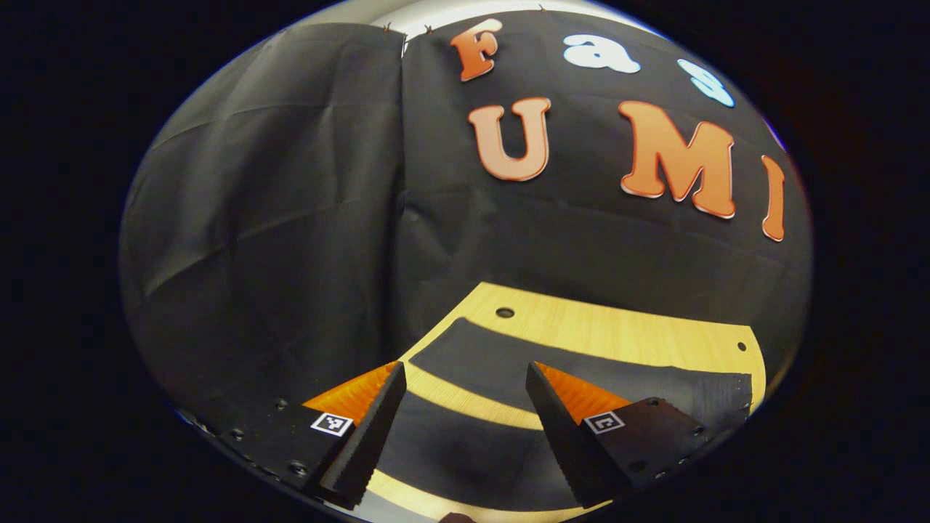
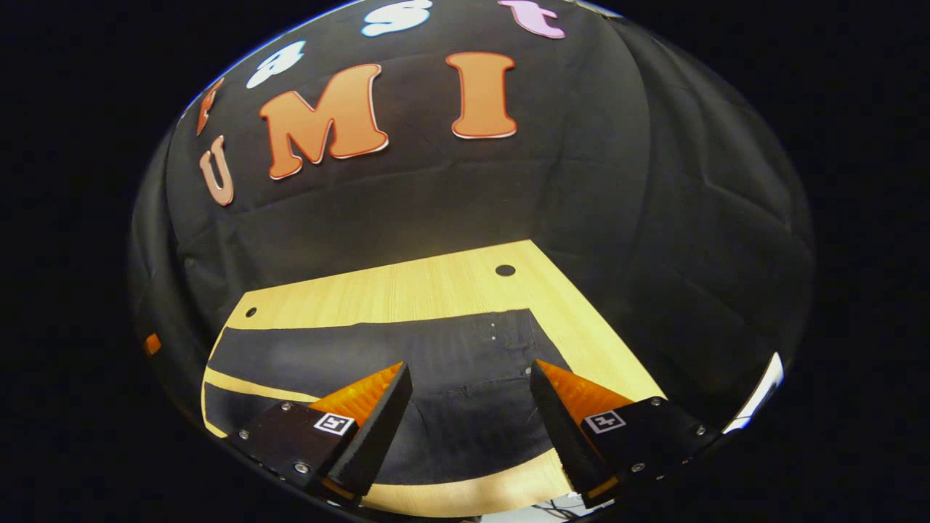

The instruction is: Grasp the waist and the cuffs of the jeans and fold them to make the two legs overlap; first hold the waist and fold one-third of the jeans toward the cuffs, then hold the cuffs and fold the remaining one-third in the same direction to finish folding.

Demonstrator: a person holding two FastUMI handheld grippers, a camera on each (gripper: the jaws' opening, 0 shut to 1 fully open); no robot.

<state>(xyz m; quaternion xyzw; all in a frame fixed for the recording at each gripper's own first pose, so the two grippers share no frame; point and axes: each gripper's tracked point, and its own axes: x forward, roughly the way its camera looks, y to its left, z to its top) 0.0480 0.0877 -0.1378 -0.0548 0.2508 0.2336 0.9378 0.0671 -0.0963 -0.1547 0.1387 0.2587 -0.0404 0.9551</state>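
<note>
The jeans (image 2: 407, 363) were spread flat on the table (image 2: 436, 287), legs apart. Both the left gripper (image 1: 465, 396) and right gripper (image 2: 471, 396) were held spread and empty above them. Only the upper layer might be pinched, leaving the legs misaligned.

Both grippers, same build by the look of it

The left gripper (image 1: 465, 385) has two wedge-shaped fingers (image 1: 363, 443) with sawtooth ridges along the inner faces, tapering to a point. Each one bolts onto a dark flat plate with a few round screws, and there's a little square black-and-white marker stuck near the base of each. The right gripper (image 2: 471, 383) is the same deal: ridged wedge fingers (image 2: 370, 436), screwed plates, one square marker per side.
</note>
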